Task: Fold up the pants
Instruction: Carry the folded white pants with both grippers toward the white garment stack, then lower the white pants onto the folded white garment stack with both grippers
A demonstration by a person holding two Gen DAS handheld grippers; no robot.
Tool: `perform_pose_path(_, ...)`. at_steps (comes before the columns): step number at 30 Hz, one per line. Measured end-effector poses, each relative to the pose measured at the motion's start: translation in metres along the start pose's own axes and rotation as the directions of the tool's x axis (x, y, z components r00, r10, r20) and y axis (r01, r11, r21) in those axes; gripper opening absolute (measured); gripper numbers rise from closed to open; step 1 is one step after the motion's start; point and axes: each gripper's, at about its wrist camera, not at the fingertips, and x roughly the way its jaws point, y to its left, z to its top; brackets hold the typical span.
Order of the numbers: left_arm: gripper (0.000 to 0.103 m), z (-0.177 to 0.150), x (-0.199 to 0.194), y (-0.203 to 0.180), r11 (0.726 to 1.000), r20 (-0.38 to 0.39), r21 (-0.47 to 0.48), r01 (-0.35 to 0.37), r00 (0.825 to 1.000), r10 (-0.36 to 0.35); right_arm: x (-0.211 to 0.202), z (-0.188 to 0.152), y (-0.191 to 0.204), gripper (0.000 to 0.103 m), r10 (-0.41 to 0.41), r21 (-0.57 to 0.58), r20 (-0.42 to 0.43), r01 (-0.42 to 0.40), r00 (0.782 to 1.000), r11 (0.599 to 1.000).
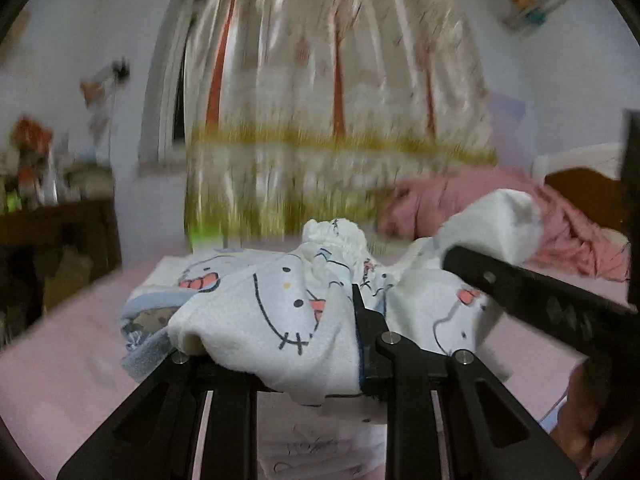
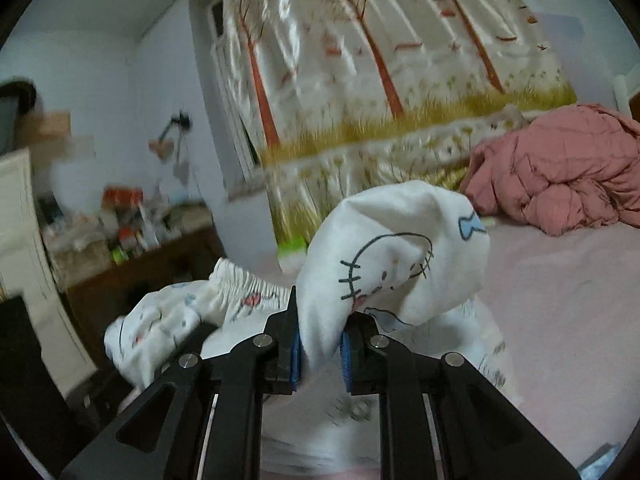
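The pants (image 1: 280, 312) are white with a cartoon cat print and an elastic waistband (image 2: 244, 284). They are bunched up and lifted over the pink bed (image 1: 60, 360). My left gripper (image 1: 320, 360) is shut on a thick fold of them; the cloth drapes over its left finger and hides it. My right gripper (image 2: 320, 344) is shut on another fold (image 2: 396, 256), which bulges up between the blue pads (image 2: 346, 360). The right gripper's black finger (image 1: 540, 300) crosses the right side of the left wrist view, close beside the left one.
A crumpled pink quilt (image 2: 560, 176) lies at the far right of the bed (image 2: 560, 300). A tree-print curtain (image 2: 360, 80) hangs behind. A dark wooden dresser (image 2: 140, 272) with clutter stands to the left. A white cabinet (image 2: 20, 240) stands at the far left.
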Motion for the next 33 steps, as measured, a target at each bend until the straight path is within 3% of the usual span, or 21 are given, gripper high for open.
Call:
perform_pose_path(2, 0.021, -0.013, 0.021, 0.011, 0.998, -0.067, -0.060, 0.012, 0.998, -0.016, 0.029, -0.020, -0.005, 0.016, -0.042, -0.046, -0.067, 0.039, 0.997, 0.998)
perform_pose_path(7, 0.022, -0.039, 0.051, 0.002, 0.999, -0.202, 0.025, -0.048, 0.978, 0.052, 0.066, -0.052, -0.018, 0.016, -0.070, -0.054, -0.183, 0.061, 0.981, 0.997)
perform_pose_path(11, 0.024, -0.040, 0.053, -0.002, 0.996, -0.238, 0.025, -0.090, 0.967, 0.094, 0.071, -0.062, -0.017, 0.016, -0.121, -0.117, -0.206, 0.099, 0.971, 0.988)
perform_pose_path(15, 0.027, -0.043, 0.059, 0.003, 0.996, -0.281, -0.009, -0.089, 0.956, 0.083, 0.072, -0.063, -0.032, 0.016, -0.093, -0.030, -0.253, 0.088, 0.963, 0.996)
perform_pose_path(21, 0.050, -0.038, 0.066, 0.003, 0.995, -0.362, -0.014, -0.104, 0.928, 0.092, 0.077, -0.064, -0.066, 0.025, -0.024, 0.140, -0.341, 0.077, 0.940, 0.987)
perform_pose_path(24, 0.063, -0.031, 0.070, 0.011, 0.986, -0.465, -0.075, -0.148, 0.880, 0.097, 0.078, -0.065, -0.078, 0.028, 0.023, 0.218, -0.369, 0.063, 0.929, 0.974)
perform_pose_path(26, 0.075, -0.026, 0.067, 0.019, 0.977, -0.498, -0.141, -0.161, 0.864, 0.070, 0.077, -0.064, -0.081, 0.029, 0.029, 0.230, -0.373, 0.062, 0.927, 0.971)
perform_pose_path(30, 0.076, -0.023, 0.062, 0.034, 0.962, -0.500, -0.226, -0.152, 0.866, 0.019, 0.077, -0.063, -0.084, 0.034, 0.044, 0.246, -0.373, 0.053, 0.927, 0.968)
perform_pose_path(33, 0.076, -0.022, 0.061, 0.044, 0.954, -0.499, -0.246, -0.169, 0.866, 0.025, 0.075, -0.062, -0.085, 0.039, 0.053, 0.262, -0.372, 0.050, 0.927, 0.964)
